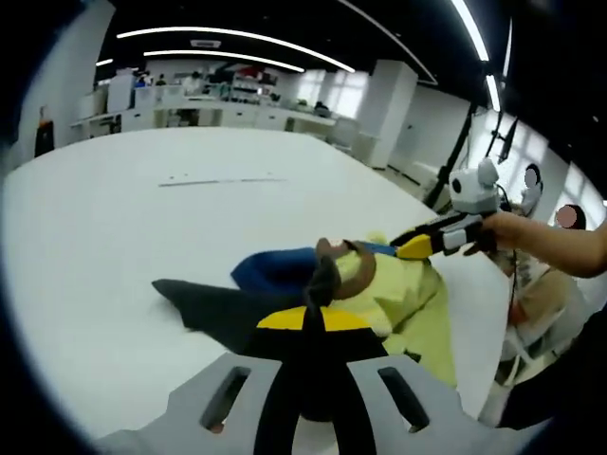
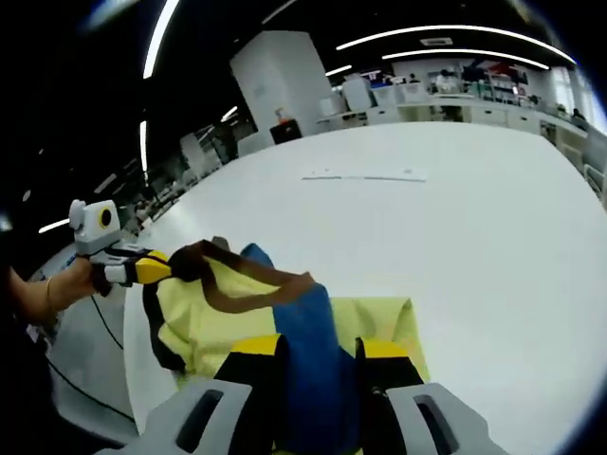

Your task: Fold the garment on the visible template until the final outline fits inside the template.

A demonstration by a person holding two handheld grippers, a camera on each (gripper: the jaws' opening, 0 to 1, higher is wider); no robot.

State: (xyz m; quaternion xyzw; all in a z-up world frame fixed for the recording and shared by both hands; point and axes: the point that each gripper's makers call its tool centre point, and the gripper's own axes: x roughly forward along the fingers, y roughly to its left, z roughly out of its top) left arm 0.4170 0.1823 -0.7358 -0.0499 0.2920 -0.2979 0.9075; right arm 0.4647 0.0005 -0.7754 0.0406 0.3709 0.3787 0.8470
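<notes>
A wide white table (image 1: 142,246) stands in a bright open room with ceiling light strips (image 1: 237,38) and far desks. No writing is readable. The yellow, blue and dark garment (image 1: 398,294) lies near, both the left gripper (image 1: 318,308) and right gripper (image 2: 318,355) clamped on it.

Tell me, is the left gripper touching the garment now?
Touching. In the left gripper view, the left gripper is closed on a dark fold of the garment. In the right gripper view, it also grips the brown edge at the left.
</notes>
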